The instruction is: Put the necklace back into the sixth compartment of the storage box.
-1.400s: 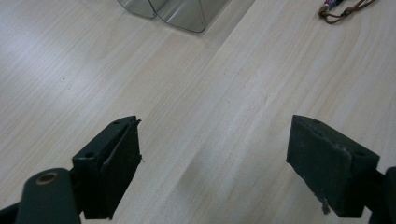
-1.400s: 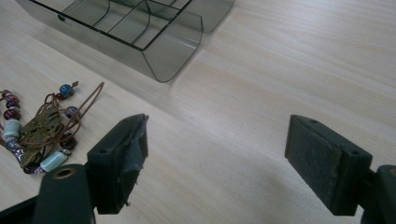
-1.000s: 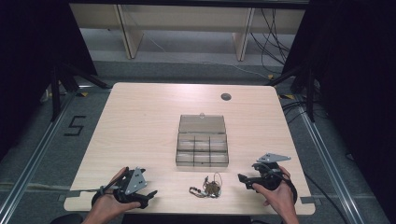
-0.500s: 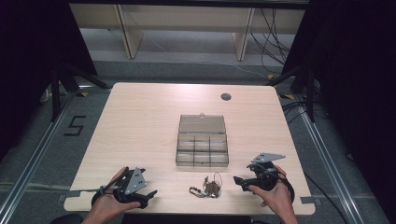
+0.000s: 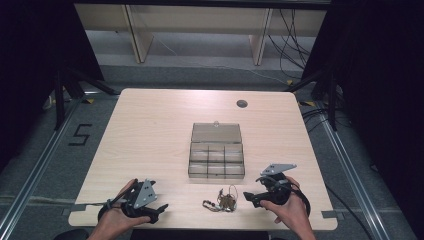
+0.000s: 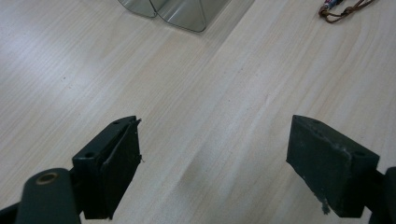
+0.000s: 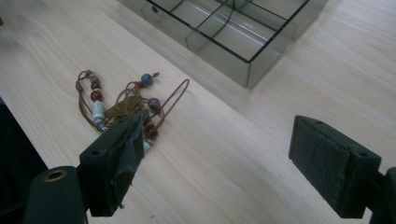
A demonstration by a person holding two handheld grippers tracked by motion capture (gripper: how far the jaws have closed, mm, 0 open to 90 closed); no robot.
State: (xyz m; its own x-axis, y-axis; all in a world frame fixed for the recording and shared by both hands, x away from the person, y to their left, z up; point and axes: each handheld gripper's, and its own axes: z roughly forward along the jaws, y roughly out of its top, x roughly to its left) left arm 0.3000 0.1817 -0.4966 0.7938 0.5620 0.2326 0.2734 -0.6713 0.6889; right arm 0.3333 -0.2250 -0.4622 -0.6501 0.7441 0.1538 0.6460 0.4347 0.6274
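Table (image 5: 150, 135): pale wood-grain top with rounded corners, a small dark round grommet (image 5: 242, 103) near its far edge right of centre. Surroundings: grey floor with metal rails along both sides, a taped mark on the floor at the left, pale shelving legs and loose cables beyond the far edge, dark curtaining to left and right. Clear compartment box (image 5: 216, 161): stood at the table's middle, lid raised toward the far side, interior divided into small cells; whether any cell held anything could not be made out from the high view, and in the right gripper view (image 7: 243, 32) its far part was cut off by the frame. Beaded cord jewellery (image 5: 222, 200): a tangle of brown cord with red, blue and pale beads and a brass-coloured piece, lay on the table near its near edge, just in front of the box and apart from it; in the right gripper view (image 7: 122, 105) its near end was hidden behind one jaw. Right gripper (image 5: 252, 198): held in the person's right hand (image 5: 290, 210) at the near right, jaws spread wide and holding nothing, pointed left toward the jewellery, just beside it. Left gripper (image 5: 159, 209): held in the left hand (image 5: 116, 219) at the near left corner, jaws likewise wide apart over bare table, well apart from the jewellery. Forearms were cut off by the bottom edge.
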